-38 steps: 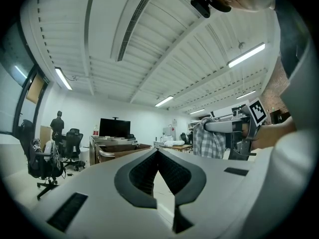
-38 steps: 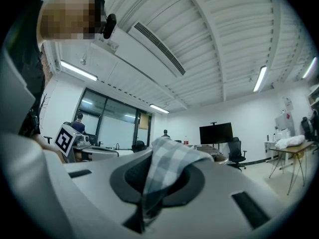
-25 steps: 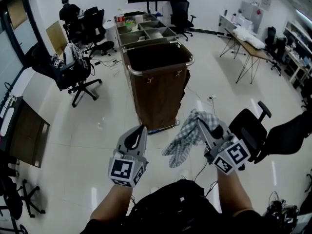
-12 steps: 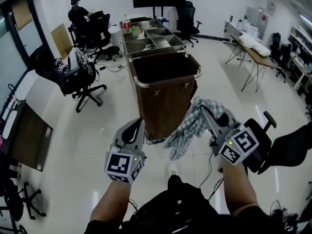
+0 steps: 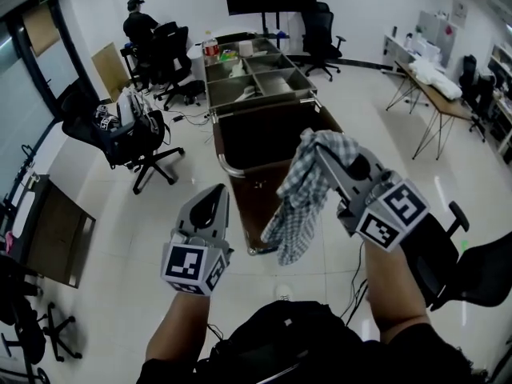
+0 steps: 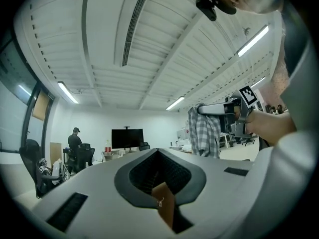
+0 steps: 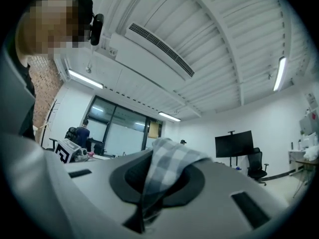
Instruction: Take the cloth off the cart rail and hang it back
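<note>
A grey-and-white checked cloth (image 5: 300, 198) hangs from my right gripper (image 5: 320, 152), which is shut on its top edge. The cloth dangles in the air just in front of the cart's near right corner. The cart (image 5: 272, 138) has a brown bag with a chrome rail (image 5: 226, 169) round its mouth. In the right gripper view the cloth (image 7: 167, 166) fills the jaw recess of the right gripper (image 7: 152, 152). My left gripper (image 5: 218, 192) is shut and holds nothing, level with the near rail, left of the cloth. Its own view shows the left gripper (image 6: 157, 151), the cloth (image 6: 204, 131) and the right gripper (image 6: 202, 108).
The cart's far half carries tray compartments (image 5: 256, 74) with bottles and small items. Office chairs (image 5: 132, 138) stand left of the cart, and a person (image 5: 140, 22) sits at the back left. A table (image 5: 432, 78) is at the right and a black chair (image 5: 472, 254) at the near right.
Both grippers have risen and moved toward the cart, which is now closer. The cloth went with the right gripper and now hangs in front of the cart's near rail.
</note>
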Motion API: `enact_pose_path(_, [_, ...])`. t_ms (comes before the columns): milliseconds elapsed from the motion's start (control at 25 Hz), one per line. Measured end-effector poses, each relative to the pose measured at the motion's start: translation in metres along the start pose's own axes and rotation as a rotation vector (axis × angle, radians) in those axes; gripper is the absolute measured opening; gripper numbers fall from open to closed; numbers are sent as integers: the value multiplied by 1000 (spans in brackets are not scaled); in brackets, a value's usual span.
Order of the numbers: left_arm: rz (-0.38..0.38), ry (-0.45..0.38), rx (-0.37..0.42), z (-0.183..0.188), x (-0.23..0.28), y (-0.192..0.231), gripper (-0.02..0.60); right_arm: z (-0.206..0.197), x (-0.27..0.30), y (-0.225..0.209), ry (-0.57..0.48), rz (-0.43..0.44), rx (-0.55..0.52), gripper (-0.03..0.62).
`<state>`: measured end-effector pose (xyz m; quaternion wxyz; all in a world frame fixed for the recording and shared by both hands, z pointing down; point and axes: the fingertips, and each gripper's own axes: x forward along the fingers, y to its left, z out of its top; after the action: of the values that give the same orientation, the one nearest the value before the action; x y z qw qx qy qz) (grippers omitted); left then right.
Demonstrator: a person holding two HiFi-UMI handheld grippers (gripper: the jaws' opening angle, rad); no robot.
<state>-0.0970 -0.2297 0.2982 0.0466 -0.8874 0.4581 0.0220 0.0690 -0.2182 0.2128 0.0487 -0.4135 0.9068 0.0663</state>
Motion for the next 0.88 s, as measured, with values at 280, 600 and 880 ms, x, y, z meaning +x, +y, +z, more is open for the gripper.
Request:
enact_pose_path(280, [68, -27, 19, 12, 71, 25, 0, -2, 62, -65, -31, 78, 21, 40])
enact_pose_path(600, [146, -14, 24, -6, 123, 47, 0, -55, 135, -127, 28, 128, 61, 41])
enact_pose_path(880, [213, 20, 36, -22, 144, 69, 0, -123, 191, -166, 155, 169, 124, 55])
